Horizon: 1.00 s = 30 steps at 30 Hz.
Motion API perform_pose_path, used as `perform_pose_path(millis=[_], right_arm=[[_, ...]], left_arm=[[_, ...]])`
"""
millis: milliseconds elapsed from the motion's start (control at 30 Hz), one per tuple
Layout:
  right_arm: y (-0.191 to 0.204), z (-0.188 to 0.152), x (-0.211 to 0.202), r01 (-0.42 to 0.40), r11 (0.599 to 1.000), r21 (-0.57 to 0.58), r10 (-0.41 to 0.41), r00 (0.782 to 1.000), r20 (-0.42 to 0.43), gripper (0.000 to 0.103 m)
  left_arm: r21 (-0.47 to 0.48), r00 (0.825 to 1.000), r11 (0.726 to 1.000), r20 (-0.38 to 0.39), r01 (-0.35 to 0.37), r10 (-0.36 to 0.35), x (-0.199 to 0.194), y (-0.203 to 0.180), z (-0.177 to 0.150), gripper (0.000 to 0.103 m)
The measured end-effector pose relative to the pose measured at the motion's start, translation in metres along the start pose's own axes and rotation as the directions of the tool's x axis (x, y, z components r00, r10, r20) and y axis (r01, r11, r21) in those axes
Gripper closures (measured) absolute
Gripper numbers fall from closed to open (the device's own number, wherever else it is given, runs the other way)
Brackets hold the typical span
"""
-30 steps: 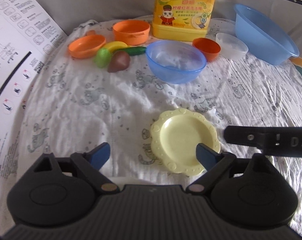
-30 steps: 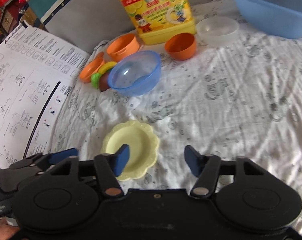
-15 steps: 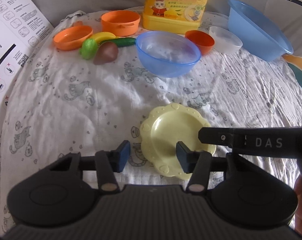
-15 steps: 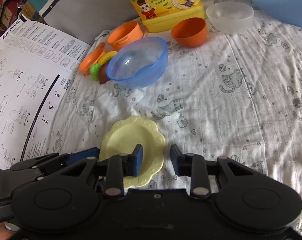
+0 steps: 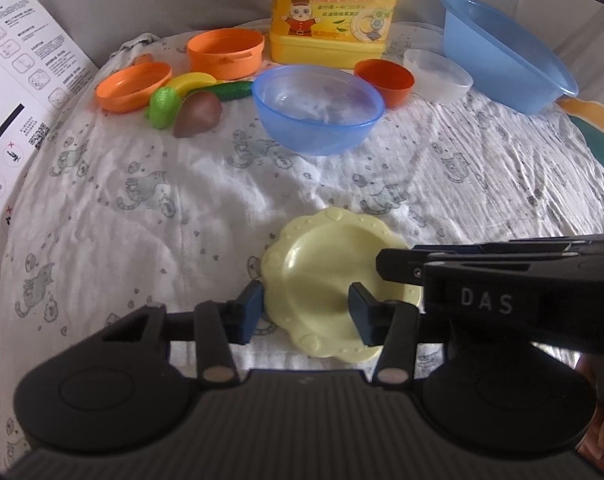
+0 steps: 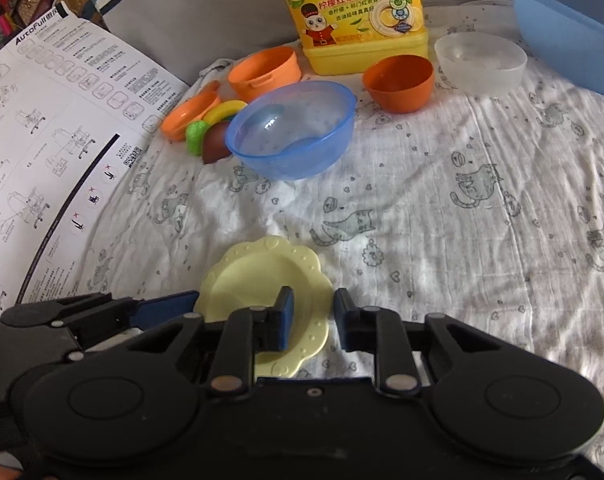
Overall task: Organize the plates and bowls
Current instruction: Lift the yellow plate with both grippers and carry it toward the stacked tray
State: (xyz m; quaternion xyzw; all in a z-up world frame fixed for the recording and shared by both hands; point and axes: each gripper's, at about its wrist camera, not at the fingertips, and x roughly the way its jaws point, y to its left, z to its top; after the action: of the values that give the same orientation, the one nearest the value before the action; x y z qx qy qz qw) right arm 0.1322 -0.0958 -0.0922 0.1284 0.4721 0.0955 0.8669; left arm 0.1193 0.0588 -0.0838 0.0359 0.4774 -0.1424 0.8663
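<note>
**Ana:** Trouble could come quickly here. Pale yellow scalloped plastic plate (image 5: pixel 326 276) lies flat on the wrinkled white cat-print cloth (image 5: pixel 141 208), near the front, and both tools are crowding it.

**Ben:** Left hand-held gripper (image 5: pixel 304 312) has its blue pads spread, one at the plate's left rim, one over the dish. Nothing grasped there.

**Ana:** Right hand-held gripper (image 6: pixel 310 318) straddles the right rim, pads narrowed but with a gap showing. I judge it not yet clenched on the plate.

**Ben:** Biggest risk as I see it: the rim is thin and lies flush, so a pad may skate over it, or pinch up cloth along with it.

**Ana:** And dragged cloth could tug the translucent blue plastic bowl (image 6: pixel 291 132), which sits well apart behind.

**Ben:** Two tools on one small plate is also risky. They look close enough to knock together, and an edge grip could let the plate tilt and slip.
</note>
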Motion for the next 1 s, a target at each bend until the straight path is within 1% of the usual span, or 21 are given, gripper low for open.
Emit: perform_pose_path(millis=[100,300,567,800,1000], right_arm=[[-0.001,0.0,-0.005,0.005,1.0,0.01,-0.005,1.0,-0.003,0.082],[-0.005,0.001,-0.018,0.003,0.999,0.034,-0.003,1.0,-0.005,0.082],[-0.01,0.003,-0.033,0.0,0.998,0.07,0.0,1.0,-0.011,0.082],[-0.002,0.0,-0.056,-0.015,0.998,0.067,0.014,1.0,0.01,0.082],[0.01,-0.006,-0.074,-0.044,0.997,0.065,0.043,0.999,0.015,0.082]], left_arm=[[0.01,1.0,1.0,0.008,-0.012,0.012,-0.003,-0.003,-0.001,0.061],[0.002,1.0,1.0,0.019,-0.014,0.014,-0.009,-0.006,0.001,0.065],[0.002,0.999,1.0,0.035,-0.003,0.003,-0.023,-0.011,0.002,0.066],[0.003,0.998,1.0,0.067,-0.007,0.007,-0.048,-0.012,-0.002,0.066],[0.001,0.996,1.0,0.089,-0.009,0.009,-0.076,-0.005,-0.013,0.066]])
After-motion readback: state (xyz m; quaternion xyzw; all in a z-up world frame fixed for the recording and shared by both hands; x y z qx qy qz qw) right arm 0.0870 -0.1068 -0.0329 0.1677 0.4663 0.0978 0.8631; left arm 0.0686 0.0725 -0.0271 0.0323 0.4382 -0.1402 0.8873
